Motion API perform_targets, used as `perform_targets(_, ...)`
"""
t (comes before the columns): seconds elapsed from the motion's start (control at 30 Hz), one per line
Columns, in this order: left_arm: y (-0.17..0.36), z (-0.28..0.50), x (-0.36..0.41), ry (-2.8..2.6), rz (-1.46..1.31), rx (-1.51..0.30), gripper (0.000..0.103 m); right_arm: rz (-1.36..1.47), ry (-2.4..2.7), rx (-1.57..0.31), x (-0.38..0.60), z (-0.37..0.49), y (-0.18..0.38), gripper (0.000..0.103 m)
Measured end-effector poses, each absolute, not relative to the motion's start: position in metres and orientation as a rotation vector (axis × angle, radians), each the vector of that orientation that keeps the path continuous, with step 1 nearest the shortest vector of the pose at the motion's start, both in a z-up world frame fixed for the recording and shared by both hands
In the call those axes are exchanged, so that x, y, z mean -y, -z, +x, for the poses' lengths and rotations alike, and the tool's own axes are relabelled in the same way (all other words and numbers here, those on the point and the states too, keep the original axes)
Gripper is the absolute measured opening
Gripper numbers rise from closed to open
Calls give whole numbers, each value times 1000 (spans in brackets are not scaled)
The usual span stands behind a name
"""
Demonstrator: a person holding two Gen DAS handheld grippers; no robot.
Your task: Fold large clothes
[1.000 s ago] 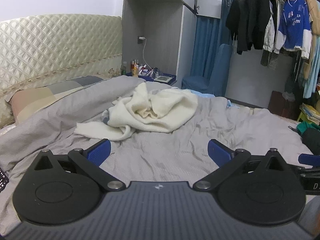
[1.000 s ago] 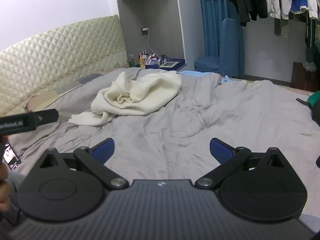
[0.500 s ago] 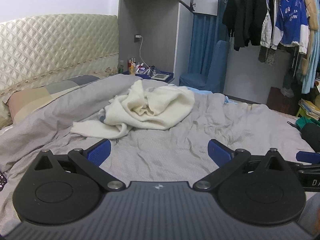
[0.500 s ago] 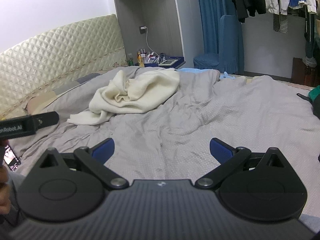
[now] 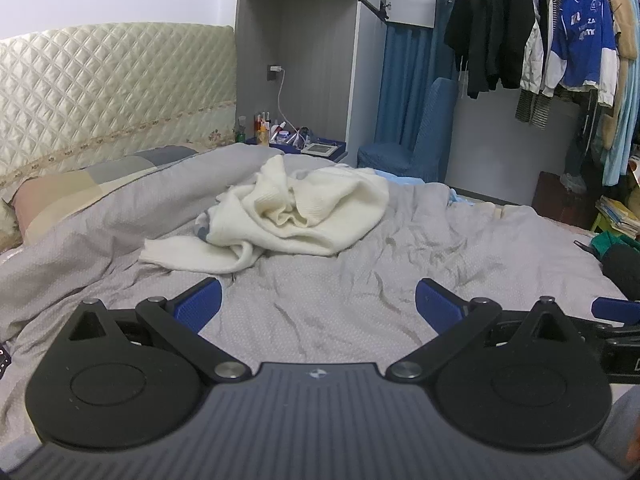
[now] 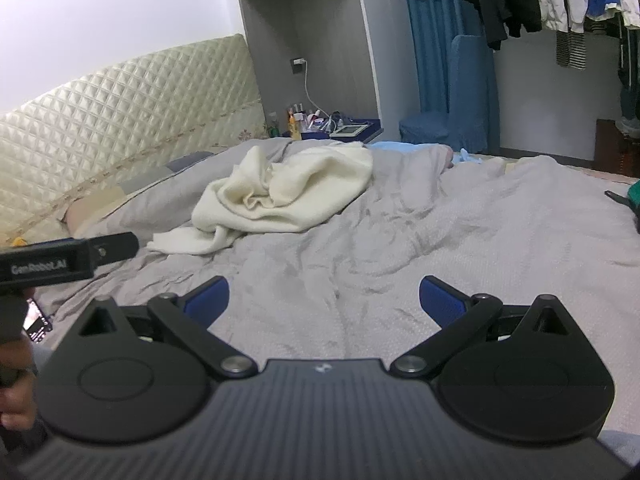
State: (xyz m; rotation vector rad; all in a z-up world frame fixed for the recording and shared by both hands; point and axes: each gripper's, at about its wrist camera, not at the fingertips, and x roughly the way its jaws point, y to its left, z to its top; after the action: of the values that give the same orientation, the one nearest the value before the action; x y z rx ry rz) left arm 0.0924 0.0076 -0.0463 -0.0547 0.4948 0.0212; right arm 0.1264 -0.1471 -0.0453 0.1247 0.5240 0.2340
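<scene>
Reaching both wide-open, empty grippers, left gripper [image 5: 318, 300] and right gripper [image 6: 324, 298], toward the crumpled cream sweater [image 5: 296, 212], I'd grab its near edge first.

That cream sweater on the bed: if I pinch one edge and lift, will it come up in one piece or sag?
The cream sweater lies crumpled in soft folds on the grey duvet, so it will likely droop and trail. Its thick knit suggests some weight. Both grippers are open and short of it.

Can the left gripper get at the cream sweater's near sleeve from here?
Probably yes. The left gripper is open and empty, and only bare grey bedcover lies between it and the cream sweater, whose sleeve trails toward it.
</scene>
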Motion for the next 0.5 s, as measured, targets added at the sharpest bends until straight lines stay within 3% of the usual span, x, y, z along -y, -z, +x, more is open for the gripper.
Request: perform_targets(0.5,33,191,-46,-32,-82,-554,103,125,-272,-634,142,211,29,103)
